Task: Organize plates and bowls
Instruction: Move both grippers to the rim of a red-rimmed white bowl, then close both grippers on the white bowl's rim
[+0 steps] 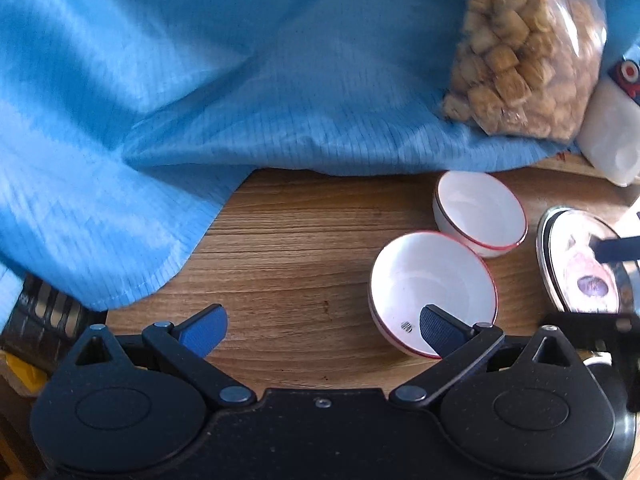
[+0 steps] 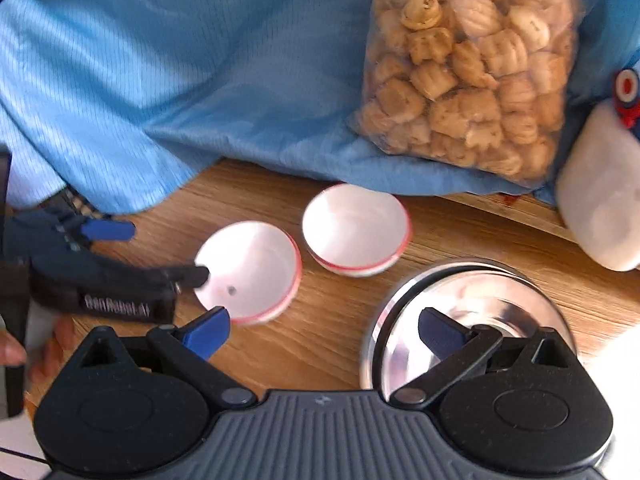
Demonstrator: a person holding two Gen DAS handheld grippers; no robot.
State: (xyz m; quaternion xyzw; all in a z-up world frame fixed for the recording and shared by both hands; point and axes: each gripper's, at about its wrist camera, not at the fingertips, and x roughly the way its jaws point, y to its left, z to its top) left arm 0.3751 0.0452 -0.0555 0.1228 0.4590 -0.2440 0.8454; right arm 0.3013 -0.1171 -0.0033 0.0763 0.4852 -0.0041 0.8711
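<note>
Two white bowls with red rims stand side by side on the wooden table: a near bowl (image 1: 432,280) (image 2: 256,268) and a far bowl (image 1: 480,212) (image 2: 356,228). My left gripper (image 1: 322,330) (image 2: 156,252) is open; its right finger dips over the near bowl's rim, while the left finger hangs over bare wood. To the right lie stacked steel plates (image 1: 560,248) (image 2: 480,300). My right gripper (image 2: 324,334) is open too, holding nothing, with its right finger above the plates' left part and its left finger by the near bowl's edge.
A blue cloth (image 1: 200,80) (image 2: 160,60) covers the back of the table (image 1: 300,248). On it lies a clear bag of snacks (image 1: 528,52) (image 2: 468,72), with a white soft object (image 2: 600,200) to its right. A hand (image 2: 44,348) shows at the lower left.
</note>
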